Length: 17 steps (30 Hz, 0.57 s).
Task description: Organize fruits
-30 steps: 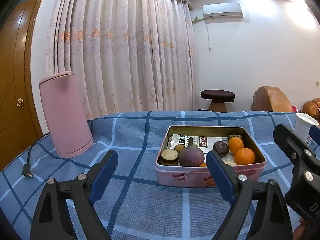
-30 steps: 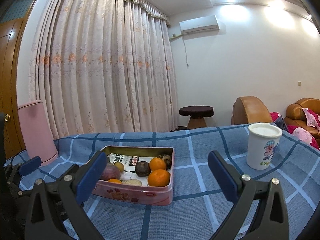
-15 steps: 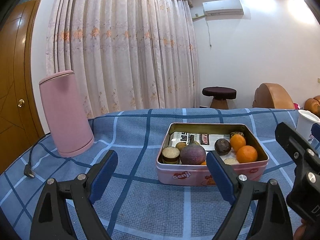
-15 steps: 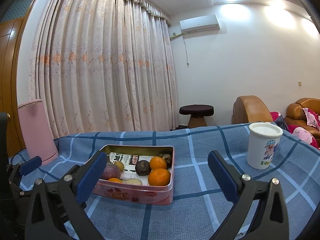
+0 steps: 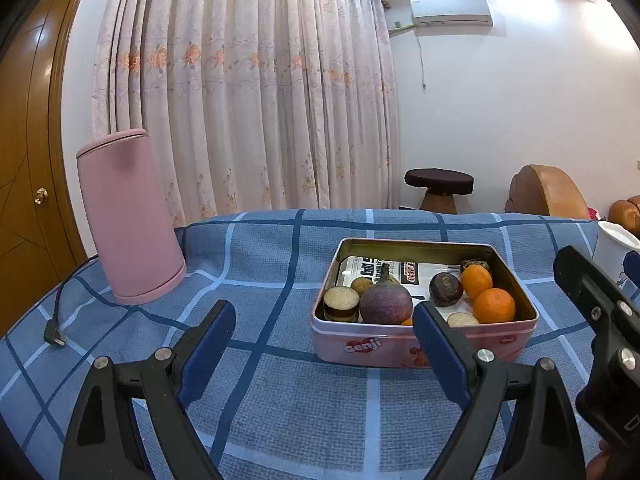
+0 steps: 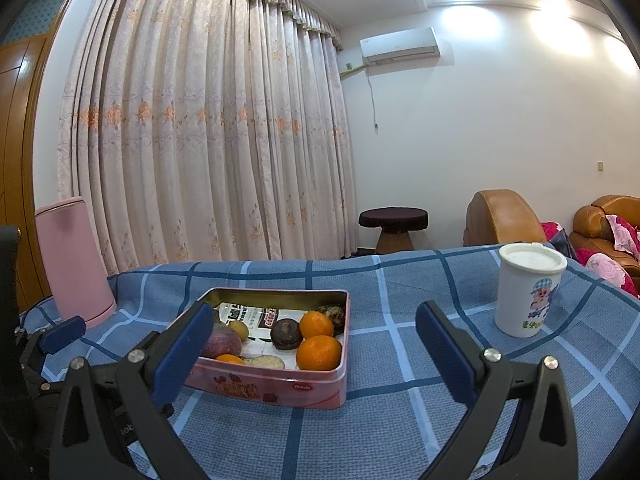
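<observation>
A pink rectangular tin (image 5: pixel 404 346) (image 6: pixel 280 390) sits on the blue checked tablecloth. It holds a large purple round fruit (image 5: pixel 386 304) (image 6: pixel 222 342), two oranges (image 5: pixel 494 305) (image 6: pixel 319 352), a dark passion fruit (image 5: pixel 445 289) (image 6: pixel 286 333), a small yellow fruit (image 6: pixel 239 330) and other small pieces. My left gripper (image 5: pixel 324 344) is open and empty, a little in front of the tin's left half. My right gripper (image 6: pixel 312 350) is open and empty, in front of the tin's right end.
A tall pink kettle (image 5: pixel 128 216) (image 6: pixel 74 258) stands at the left with its cord and plug (image 5: pixel 54 336). A white lidded cup (image 6: pixel 528 290) stands at the right. Beyond the table are a curtain, a stool (image 6: pixel 394 228) and brown armchairs.
Both grippers have crept slightly toward the tin and dipped a little; the tin sits a bit larger in view. Jaws stay open. Nothing on the table moved.
</observation>
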Available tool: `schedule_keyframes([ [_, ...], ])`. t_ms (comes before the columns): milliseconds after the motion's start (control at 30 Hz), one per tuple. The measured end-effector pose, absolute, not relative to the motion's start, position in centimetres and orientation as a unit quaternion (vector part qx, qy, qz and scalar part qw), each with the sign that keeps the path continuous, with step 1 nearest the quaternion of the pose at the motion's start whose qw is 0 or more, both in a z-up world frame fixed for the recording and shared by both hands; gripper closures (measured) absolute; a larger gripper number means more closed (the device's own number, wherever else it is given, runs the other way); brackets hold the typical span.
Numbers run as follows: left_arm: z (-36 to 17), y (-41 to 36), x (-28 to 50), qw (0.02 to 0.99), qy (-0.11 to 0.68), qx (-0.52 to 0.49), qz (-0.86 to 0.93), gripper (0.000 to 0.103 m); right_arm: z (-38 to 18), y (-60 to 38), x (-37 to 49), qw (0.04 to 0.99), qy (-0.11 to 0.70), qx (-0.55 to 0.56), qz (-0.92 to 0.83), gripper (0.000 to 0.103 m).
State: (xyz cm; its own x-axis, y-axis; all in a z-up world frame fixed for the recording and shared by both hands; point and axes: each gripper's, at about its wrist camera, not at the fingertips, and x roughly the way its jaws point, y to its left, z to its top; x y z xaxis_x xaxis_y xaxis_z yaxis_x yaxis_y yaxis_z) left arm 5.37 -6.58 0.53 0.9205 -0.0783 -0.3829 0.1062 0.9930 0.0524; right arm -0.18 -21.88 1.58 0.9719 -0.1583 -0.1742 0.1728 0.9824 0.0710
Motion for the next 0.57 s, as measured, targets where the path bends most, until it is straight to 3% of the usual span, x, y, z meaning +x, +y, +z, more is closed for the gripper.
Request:
schedule_keyframes([
  [567, 0.5, -6.3, 5.4, 0.978, 0.201, 0.027, -0.052, 0.012, 0.5, -23.0, 0.5, 0.984, 0.114, 0.050, -0.126, 0.000],
])
